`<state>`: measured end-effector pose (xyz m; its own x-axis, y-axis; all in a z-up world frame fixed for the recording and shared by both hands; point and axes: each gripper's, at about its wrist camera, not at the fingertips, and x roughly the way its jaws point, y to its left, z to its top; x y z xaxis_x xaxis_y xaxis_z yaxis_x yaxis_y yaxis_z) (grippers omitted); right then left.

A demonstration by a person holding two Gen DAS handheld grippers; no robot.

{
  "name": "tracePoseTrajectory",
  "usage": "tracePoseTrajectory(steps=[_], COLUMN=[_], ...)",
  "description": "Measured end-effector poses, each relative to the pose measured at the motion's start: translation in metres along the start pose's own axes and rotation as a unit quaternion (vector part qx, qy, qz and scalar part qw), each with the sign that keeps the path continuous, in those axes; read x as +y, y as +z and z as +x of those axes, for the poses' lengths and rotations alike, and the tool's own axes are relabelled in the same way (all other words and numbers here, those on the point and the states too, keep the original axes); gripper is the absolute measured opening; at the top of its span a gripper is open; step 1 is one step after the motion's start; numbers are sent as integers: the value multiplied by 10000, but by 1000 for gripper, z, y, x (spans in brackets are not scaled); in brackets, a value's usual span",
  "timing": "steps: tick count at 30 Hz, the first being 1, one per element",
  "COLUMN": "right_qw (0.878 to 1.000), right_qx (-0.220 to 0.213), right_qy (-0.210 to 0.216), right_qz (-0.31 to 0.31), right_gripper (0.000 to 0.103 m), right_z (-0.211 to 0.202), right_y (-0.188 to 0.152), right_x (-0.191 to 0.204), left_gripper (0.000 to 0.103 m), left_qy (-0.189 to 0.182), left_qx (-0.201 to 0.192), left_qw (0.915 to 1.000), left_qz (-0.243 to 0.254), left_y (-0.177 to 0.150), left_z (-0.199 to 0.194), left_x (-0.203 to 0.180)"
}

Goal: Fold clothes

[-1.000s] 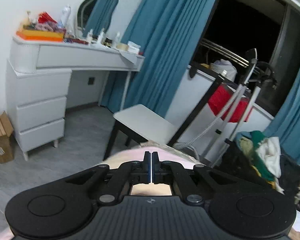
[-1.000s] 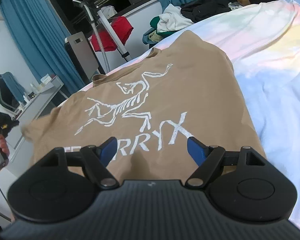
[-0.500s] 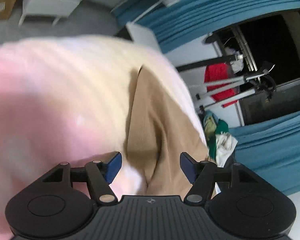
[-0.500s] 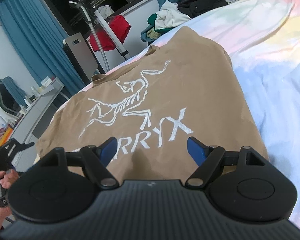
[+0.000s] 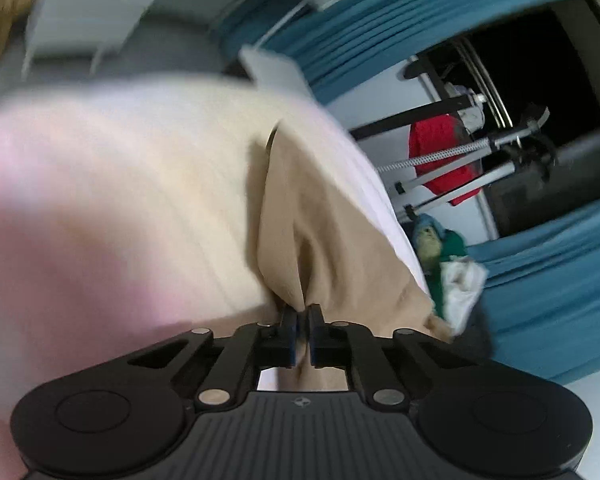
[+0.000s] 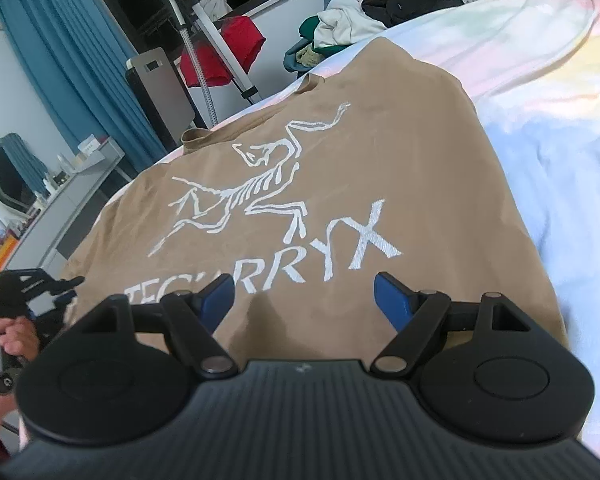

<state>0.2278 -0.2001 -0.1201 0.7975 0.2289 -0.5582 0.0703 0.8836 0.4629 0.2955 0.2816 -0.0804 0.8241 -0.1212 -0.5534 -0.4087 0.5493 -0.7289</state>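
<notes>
Tan fabric of the shirt (image 5: 323, 240) is seen in the left wrist view, drawn up into a ridge that runs into the left gripper (image 5: 303, 330); the jaws are pressed nearly together and pinch a bunch of that cloth at the shirt's edge. Below it the pale pink-and-cream sheet (image 5: 120, 208) is blurred by motion, so the exact part pinched (sleeve or side hem) cannot be told. A red cloth (image 5: 439, 152) on a rack and blue curtains (image 5: 539, 288) are made out behind. In the right wrist view the shirt (image 6: 399, 152) is seen lying flat on the sheet (image 6: 539, 92), printed side up, collar at the far end. The right gripper (image 6: 303, 296) hangs over the near part of the print with its jaws spread wide and nothing between them. At the left edge the left gripper (image 6: 40, 286) is partly seen in the left hand (image 6: 10, 338), at the shirt's left side; its tips are too small and dark to read there. Judged: no fold is completed yet; the first side fold is only begun, and all later folds remain. The near hem is hidden under the right gripper body.
</notes>
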Motion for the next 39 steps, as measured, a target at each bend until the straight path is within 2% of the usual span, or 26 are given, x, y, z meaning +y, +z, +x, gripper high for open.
tracePoseTrajectory(steps=[3, 9, 14, 16, 20, 24, 26, 27, 29, 31, 32, 35, 39], right_qw=[10000, 9997, 9993, 9991, 9990, 9982, 9960, 9938, 9877, 9819, 9789, 9700, 9491], right_qx=[-13, -69, -163, -240, -372, -539, -626, -671, -788, -791, -759, -642, -369], right_qy=[-29, -109, -93, -95, -67, 7, 96, 176, 212, 179, 148, 114, 497], right_qz=[-37, -212, -316, -337, -237, 263, 623, 872, 1332, 1709, 1892, 2340, 3087], right_gripper=[78, 78, 79, 79, 78, 79, 74, 67, 58, 39, 36, 35, 39], right_z=[1, 1, -13, -20, -36, -52, -58, -60, -60, -50, -42, -16, 29], right_y=[0, 3, 6, 8, 13, 27, 37, 44, 59, 76, 85, 103, 109], right_x=[0, 4, 5, 4, -3, -27, -43, -54, -76, -100, -112, -151, -196], left_gripper=[4, 6, 44, 50, 51, 52, 57, 58, 60, 60, 60, 60, 60], left_qy=[302, 502, 343, 276, 204, 144, -15, -79, -176, -220, -209, -122, -18], left_qx=[-169, 118, 408, 620, 1020, 966, 834, 765, 668, 631, 617, 635, 776], left_qw=[9980, 9908, 9830, 9792, 9669, 9478, 9390, 9371, 9366, 9355, 9344, 9321, 9359], left_qz=[535, 1255, 1755, 1910, 2328, 3035, 3337, 3404, 3436, 3468, 3501, 3565, 3436], left_y=[4, -12, -53, -77, -130, -172, -184, -188, -194, -198, -202, -207, -204], left_z=[-13, -61, -125, -151, -181, -201, -210, -212, -215, -212, -211, -201, -176], left_x=[-10, -29, -45, -45, -46, -65, -76, -81, -86, -91, -93, -92, -87])
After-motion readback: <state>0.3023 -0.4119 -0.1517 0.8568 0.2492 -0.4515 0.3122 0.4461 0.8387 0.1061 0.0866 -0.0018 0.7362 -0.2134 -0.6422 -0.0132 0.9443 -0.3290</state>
